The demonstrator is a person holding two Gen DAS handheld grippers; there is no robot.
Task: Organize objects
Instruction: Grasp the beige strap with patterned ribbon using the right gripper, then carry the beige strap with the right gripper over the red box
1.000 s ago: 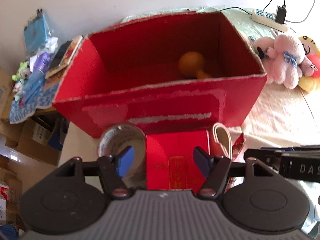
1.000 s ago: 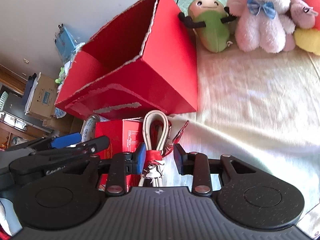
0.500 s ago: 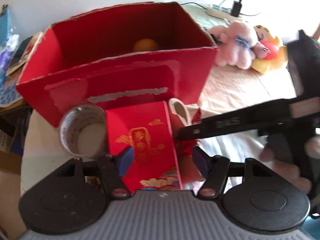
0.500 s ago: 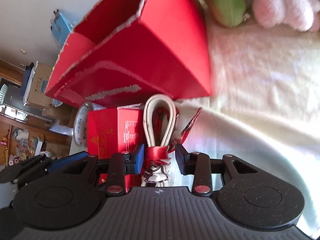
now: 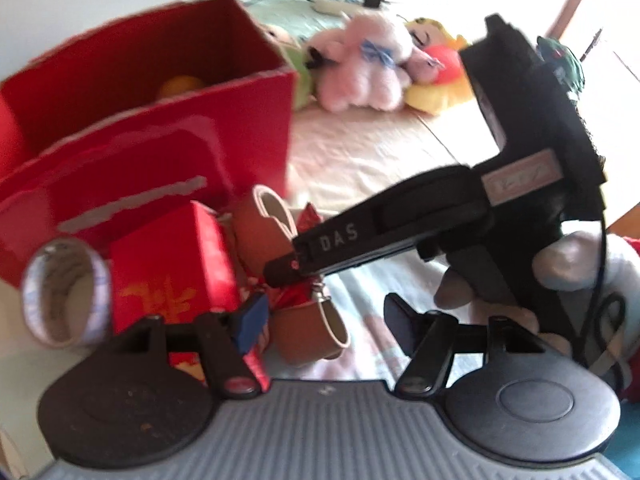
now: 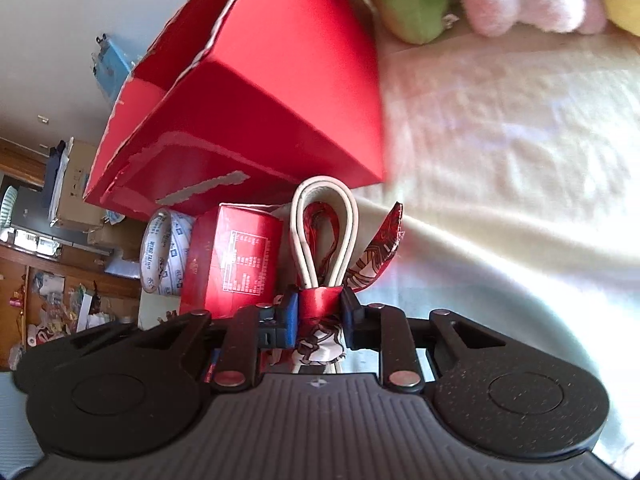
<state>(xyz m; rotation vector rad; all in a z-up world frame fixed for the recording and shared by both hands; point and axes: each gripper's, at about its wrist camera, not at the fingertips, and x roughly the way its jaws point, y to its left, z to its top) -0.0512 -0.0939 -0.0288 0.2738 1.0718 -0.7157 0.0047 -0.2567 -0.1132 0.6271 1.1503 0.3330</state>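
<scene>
1. Just in front of the big red box (image 6: 256,92), your right gripper (image 6: 320,314) has its jaws pressed together on the red ribbon band of the folded belt bundle (image 6: 323,236), so the pick-up step looks to be in hand.
2. Your left gripper (image 5: 320,316) sits with its jaws wide apart and nothing between them, beside the bundle on the side away from the box.
3. The bundle lies on the pale bedding (image 6: 500,160), close against the front wall of the red box, its looped end pointing toward that wall.
4. Next, you probably need to lift the bundle clear of the bedding, carry it up over the box's front rim, and let go inside; an orange thing (image 5: 180,86) already rests in there.
5. Watch the small red carton (image 6: 230,256): it stands right beside the bundle, in front of the box, and a sideways drag could tip it.
6. A tape roll (image 6: 162,252) stands beyond the carton, also in front of the box.
7. Plush toys (image 5: 368,68) crowd the far side of the box, well clear of your path.
8. Keep the left gripper out of the lift line, since it sits very near the bundle's loose end.
</scene>
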